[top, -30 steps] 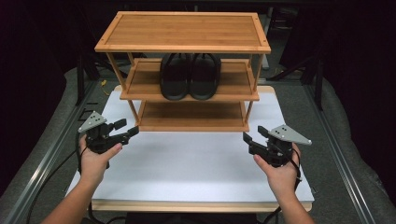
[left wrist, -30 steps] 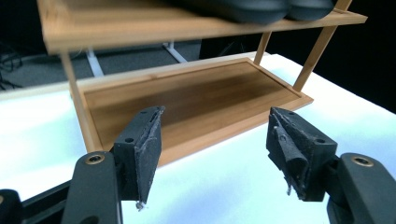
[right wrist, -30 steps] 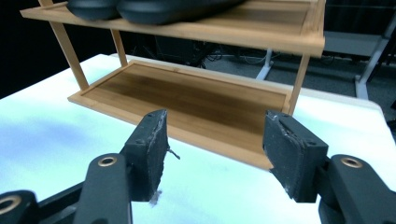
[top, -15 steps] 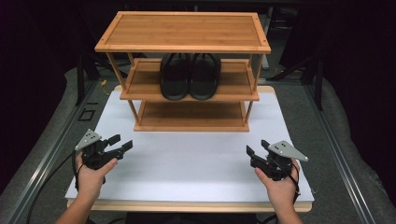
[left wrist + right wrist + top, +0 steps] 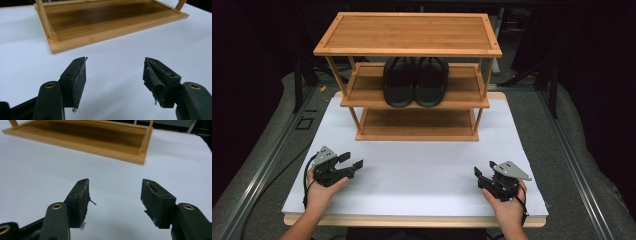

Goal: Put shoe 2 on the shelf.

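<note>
Near the front left corner of the bench [image 5: 412, 175], the left hand-held gripper [image 5: 354, 162] sits low over the white top, held in the person's left hand [image 5: 319, 192]. Its two black jaws are spread wide apart, and nothing is between them. In the left gripper view its pads [image 5: 79, 82] are over bare white bench, and the bottom board of the wooden rack lies ahead of them.

Near the front right corner, the right hand-held gripper [image 5: 478, 175] sits low too, held in the right hand [image 5: 507, 207]. Its jaws are also spread wide, with nothing between them. In the right gripper view its pads [image 5: 81, 201] hang over the white top, well short of the rack.

Along the back edge of the bench stands the wooden rack [image 5: 412, 35]. It has three boards, one above the other. On the middle board lies a pair of black slippers [image 5: 416, 82], side by side and touching, about in the middle of the board. The top board and the bottom board have nothing on them. Both hand-held grippers are well apart from the rack and from the slippers, and well apart from each other.
</note>
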`<state>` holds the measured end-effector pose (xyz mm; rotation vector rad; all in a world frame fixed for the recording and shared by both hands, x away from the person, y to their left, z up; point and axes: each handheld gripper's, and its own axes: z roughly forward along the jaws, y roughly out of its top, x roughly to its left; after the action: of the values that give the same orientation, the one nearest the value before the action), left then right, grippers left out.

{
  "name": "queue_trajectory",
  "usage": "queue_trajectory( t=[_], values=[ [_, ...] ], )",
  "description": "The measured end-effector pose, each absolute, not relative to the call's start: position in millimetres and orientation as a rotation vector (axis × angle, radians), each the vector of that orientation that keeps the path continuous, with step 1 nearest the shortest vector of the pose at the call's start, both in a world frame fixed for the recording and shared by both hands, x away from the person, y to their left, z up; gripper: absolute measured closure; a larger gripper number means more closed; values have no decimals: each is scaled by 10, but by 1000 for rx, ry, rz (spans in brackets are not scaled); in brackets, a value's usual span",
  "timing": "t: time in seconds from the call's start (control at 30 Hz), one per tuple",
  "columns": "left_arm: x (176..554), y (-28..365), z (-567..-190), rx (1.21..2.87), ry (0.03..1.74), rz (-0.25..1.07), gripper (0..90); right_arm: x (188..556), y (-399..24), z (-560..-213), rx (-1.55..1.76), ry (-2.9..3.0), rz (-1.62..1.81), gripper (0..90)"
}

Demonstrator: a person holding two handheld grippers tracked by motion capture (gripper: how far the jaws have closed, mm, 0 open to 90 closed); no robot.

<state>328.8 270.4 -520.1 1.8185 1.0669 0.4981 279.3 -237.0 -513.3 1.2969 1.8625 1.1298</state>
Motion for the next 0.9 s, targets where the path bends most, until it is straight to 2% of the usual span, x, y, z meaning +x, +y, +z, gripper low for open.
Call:
queue_trajectory(
  t=[0.37, 0.9],
  values=[
    [3333, 2642, -5354, 1907, 1048, 476, 352, 2880, -2205, -5314, 1235, 1996, 1066, 405],
    [3364, 2574, -5407, 1972, 1016, 485, 340, 2903, -2174, -5344, 1228, 2035, 1043, 405]
  ],
)
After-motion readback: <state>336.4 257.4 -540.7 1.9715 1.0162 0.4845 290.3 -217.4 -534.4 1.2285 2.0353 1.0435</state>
